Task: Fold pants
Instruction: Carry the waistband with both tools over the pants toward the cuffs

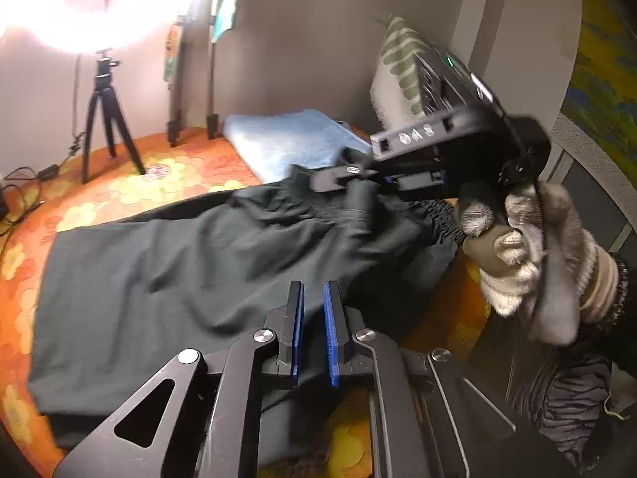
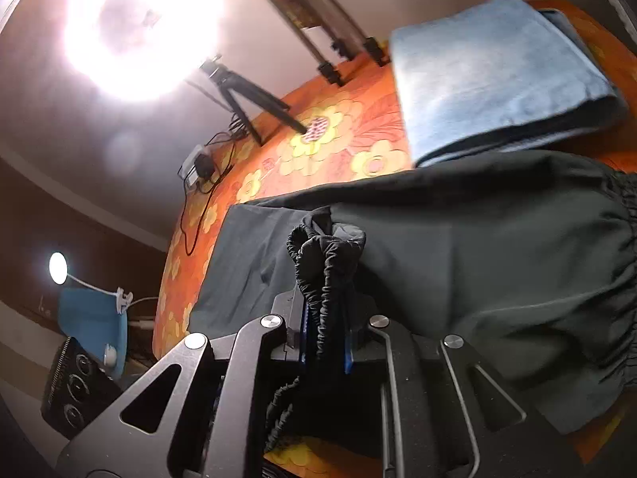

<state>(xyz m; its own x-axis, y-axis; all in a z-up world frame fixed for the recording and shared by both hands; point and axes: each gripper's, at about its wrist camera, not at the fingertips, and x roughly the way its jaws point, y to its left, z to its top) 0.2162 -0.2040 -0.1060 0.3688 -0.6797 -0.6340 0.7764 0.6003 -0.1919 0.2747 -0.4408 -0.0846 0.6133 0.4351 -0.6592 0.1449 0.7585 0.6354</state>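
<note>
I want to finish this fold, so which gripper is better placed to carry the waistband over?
Right. The right gripper is already shut on the pants' elastic waistband, lifted. The left gripper holds nothing, its fingers slightly apart above the fabric.

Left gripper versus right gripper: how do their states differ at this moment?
The left gripper has a gap between its jaws and grips nothing, hovering over the pants. The right gripper is shut on the pants' bunched waistband. Both have blue pads.

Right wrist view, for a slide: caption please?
Right gripper shut on the dark pants' elastic waistband above an orange floral bedspread.
</note>
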